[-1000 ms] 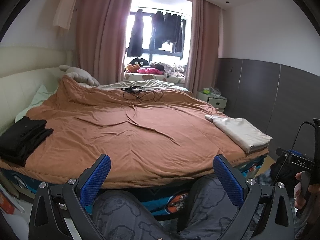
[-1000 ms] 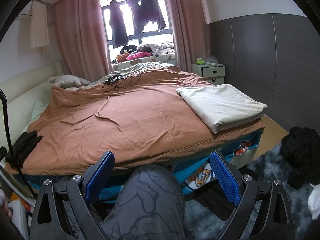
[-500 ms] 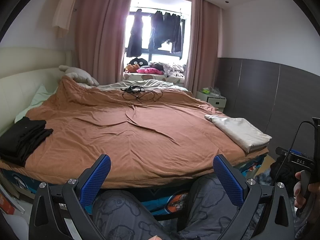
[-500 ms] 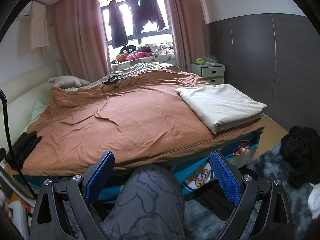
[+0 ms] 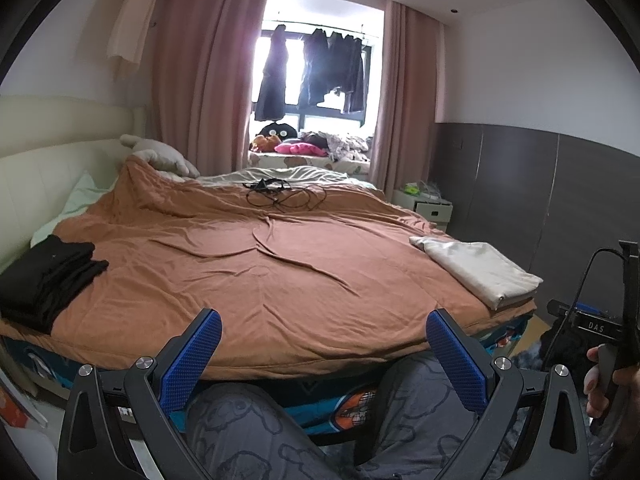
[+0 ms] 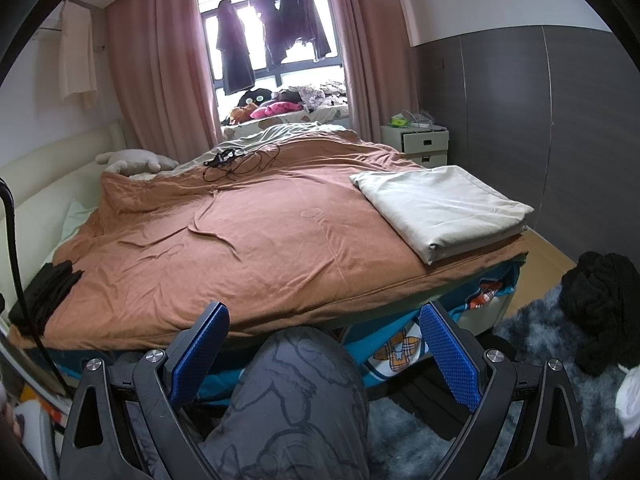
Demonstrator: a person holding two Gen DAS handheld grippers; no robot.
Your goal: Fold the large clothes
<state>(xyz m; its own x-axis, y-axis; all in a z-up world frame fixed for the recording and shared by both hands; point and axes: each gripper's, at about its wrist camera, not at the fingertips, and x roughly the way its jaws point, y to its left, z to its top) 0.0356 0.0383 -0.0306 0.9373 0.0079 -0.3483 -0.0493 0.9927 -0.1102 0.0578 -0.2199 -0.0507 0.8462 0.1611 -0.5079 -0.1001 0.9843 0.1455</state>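
Both my grippers, left gripper and right gripper, hang with jaws wide, holding nothing, in front of the bed. Looks like I'm between garments: folded beige cloth and black stack already lie there, so next I'd guess grab the black heap off the floor.

Black clothes cut off right

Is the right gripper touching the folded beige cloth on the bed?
Apart. The right wrist view shows the right gripper open and empty below the bed edge, with brown cover between it and the folded beige cloth.
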